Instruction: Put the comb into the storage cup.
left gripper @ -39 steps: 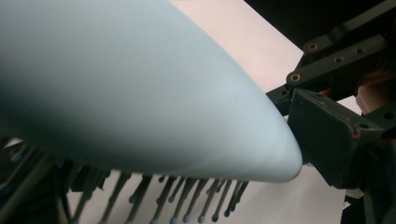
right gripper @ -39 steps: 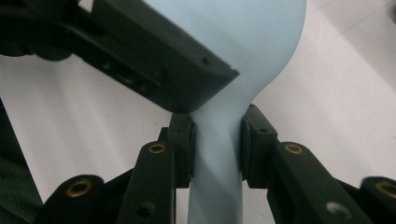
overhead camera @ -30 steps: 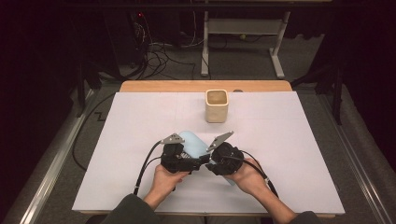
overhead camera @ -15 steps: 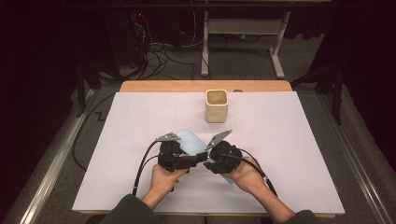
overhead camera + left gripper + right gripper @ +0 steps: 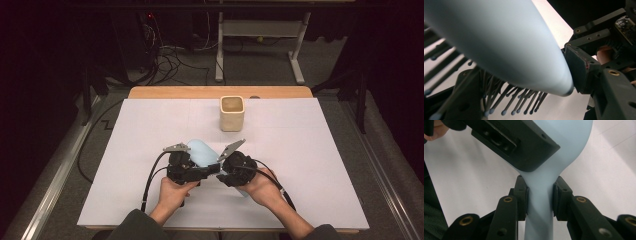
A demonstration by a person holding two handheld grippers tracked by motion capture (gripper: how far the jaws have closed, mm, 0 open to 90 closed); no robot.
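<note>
The right gripper is pinching the narrow handle of a pale blue plastic hairbrush with dark, ball-tipped bristles, both pads pressing against the handle's sides, and is holding the brush near the front edge of the white-covered table, between the two hands. The left gripper is reaching in at the brush's oval head, and its jaws have just been closing, with the head lying between them; whether both pads are pressing on it cannot be told. A square beige cup is standing well apart, toward the far edge.
</note>
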